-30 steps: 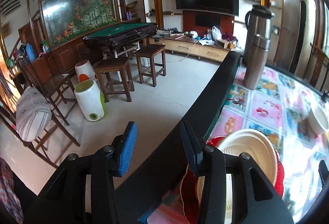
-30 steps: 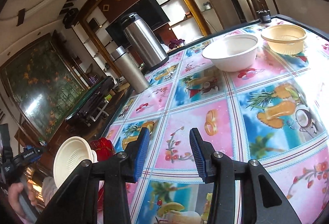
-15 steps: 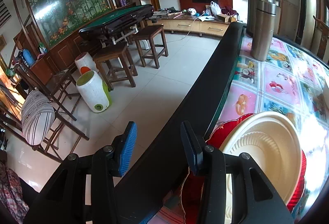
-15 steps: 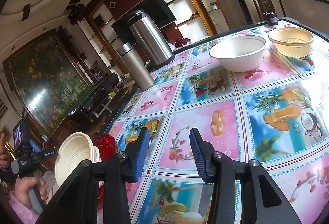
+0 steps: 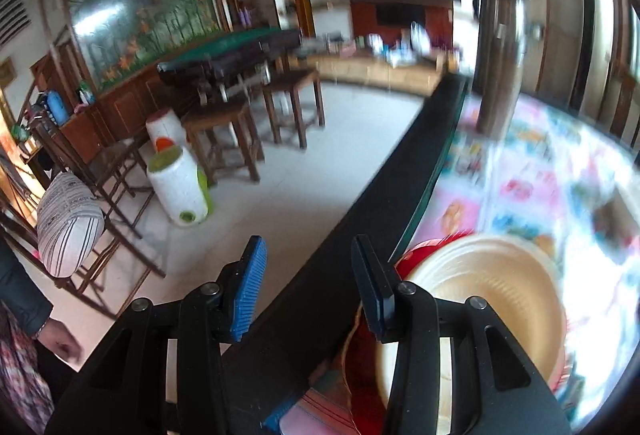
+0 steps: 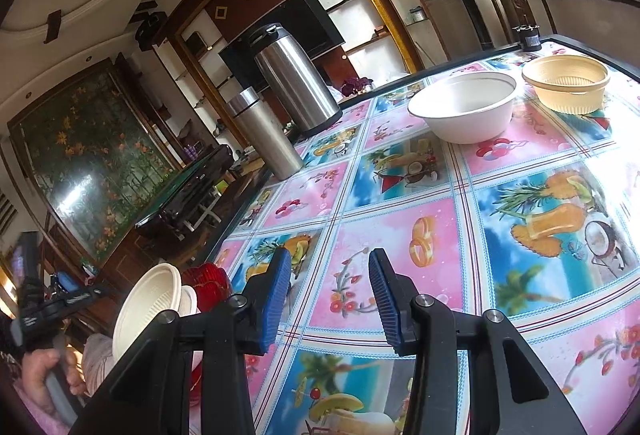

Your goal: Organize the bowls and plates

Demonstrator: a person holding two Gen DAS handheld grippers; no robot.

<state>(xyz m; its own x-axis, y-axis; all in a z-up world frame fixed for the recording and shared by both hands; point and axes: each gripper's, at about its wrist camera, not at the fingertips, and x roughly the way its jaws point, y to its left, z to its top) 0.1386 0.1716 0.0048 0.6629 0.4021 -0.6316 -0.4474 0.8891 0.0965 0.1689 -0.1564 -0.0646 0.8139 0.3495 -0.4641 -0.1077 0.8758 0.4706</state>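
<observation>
A cream plate lies on a red dish at the near edge of the table, just right of my left gripper. That gripper is open and empty, its jaws over the table's black edge. In the right wrist view the cream plate and red dish sit at the far left and look tilted. My right gripper is open above the fruit-print tablecloth, holding nothing. Beyond it stand a white bowl and a cream strainer basket.
Two steel flasks stand at the table's far left side. A hand holds the left gripper's handle. Off the table are wooden stools, chairs and a white bin on the tiled floor.
The left wrist view has swung and is now motion-blurred, with the cream plate still beside its right finger. The right gripper has barely shifted. Both stay open.
</observation>
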